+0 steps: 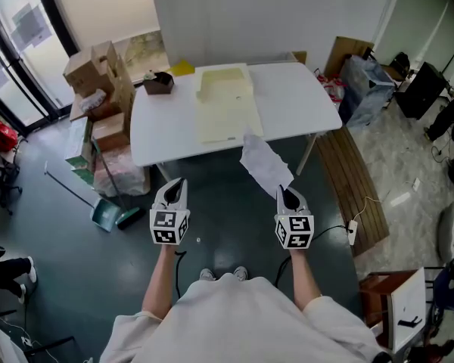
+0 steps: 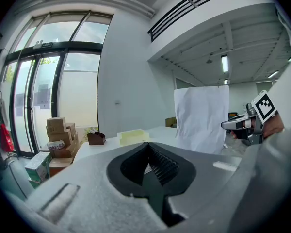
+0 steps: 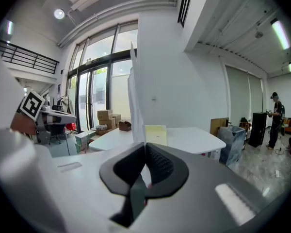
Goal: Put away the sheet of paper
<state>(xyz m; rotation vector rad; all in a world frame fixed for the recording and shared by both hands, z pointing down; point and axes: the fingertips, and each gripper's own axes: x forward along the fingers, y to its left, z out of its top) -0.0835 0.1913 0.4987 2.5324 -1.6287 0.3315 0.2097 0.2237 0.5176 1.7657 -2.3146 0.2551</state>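
Right gripper view, right claw [image 3: 145, 144] pinching sheet of paper [image 3: 134, 101], seen edge-on, left claw [image 2: 148, 144] closed, empty

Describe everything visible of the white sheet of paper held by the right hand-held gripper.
The white sheet of paper is thin, blank on the sides shown and slightly crumpled. It stands upright in the air, pinched at its lower edge between the shut jaws of the right hand-held gripper, just in front of the white table. Nothing else visibly touches it.
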